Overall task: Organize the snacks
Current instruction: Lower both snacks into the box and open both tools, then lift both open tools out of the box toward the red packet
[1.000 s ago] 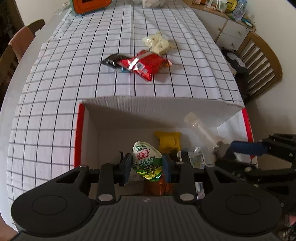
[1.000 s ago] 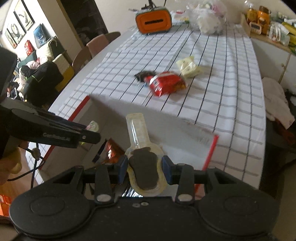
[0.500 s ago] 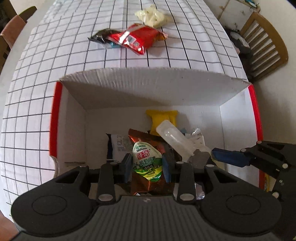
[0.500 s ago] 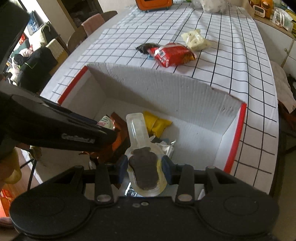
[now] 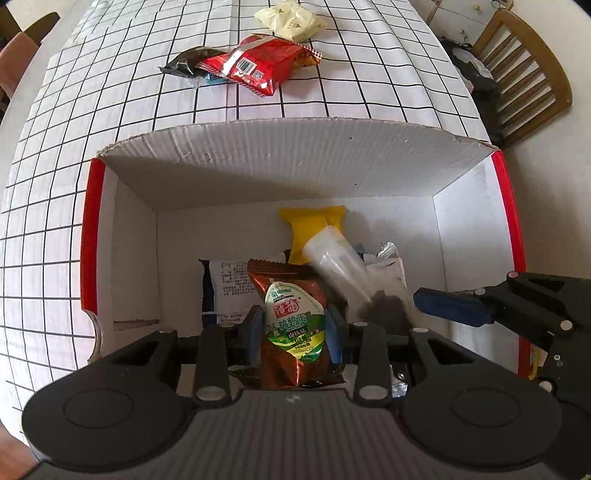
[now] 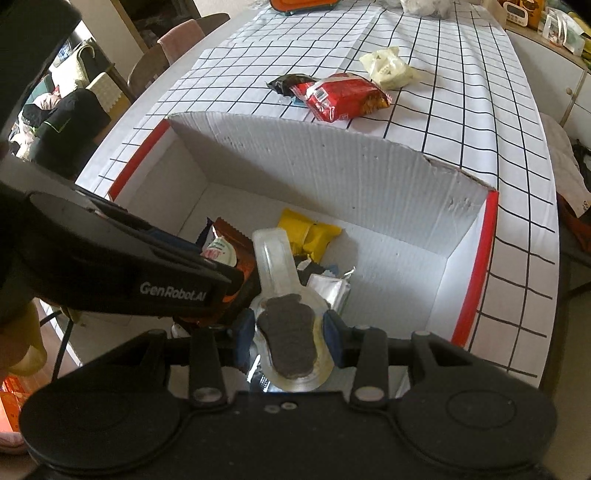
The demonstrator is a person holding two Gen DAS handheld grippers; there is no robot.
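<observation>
My left gripper (image 5: 294, 328) is shut on a small green-and-white snack cup (image 5: 295, 319), held low inside the white cardboard box (image 5: 288, 166). My right gripper (image 6: 290, 338) is shut on a clear plastic snack pack with dark filling (image 6: 286, 328), also down in the box; the same clear pack (image 5: 338, 267) shows in the left wrist view. On the box floor lie a yellow packet (image 5: 310, 227), a brown wrapper (image 5: 286, 365), a white label packet (image 5: 231, 284) and a silver pack (image 6: 330, 290). A red bag (image 5: 264, 64), a black packet (image 5: 186, 64) and a pale bag (image 5: 291, 20) lie on the checked tablecloth (image 5: 110, 110) beyond.
The box has red side edges (image 5: 90, 236) and a tall corrugated far wall. A wooden chair (image 5: 524, 74) stands to the right of the table. Chairs (image 6: 177, 40) stand along the left side, with an orange object (image 6: 303, 3) at the far end.
Both grippers have sunk from above the box rim down into the box, each still holding its snack. The box's contents have come into fuller view.
</observation>
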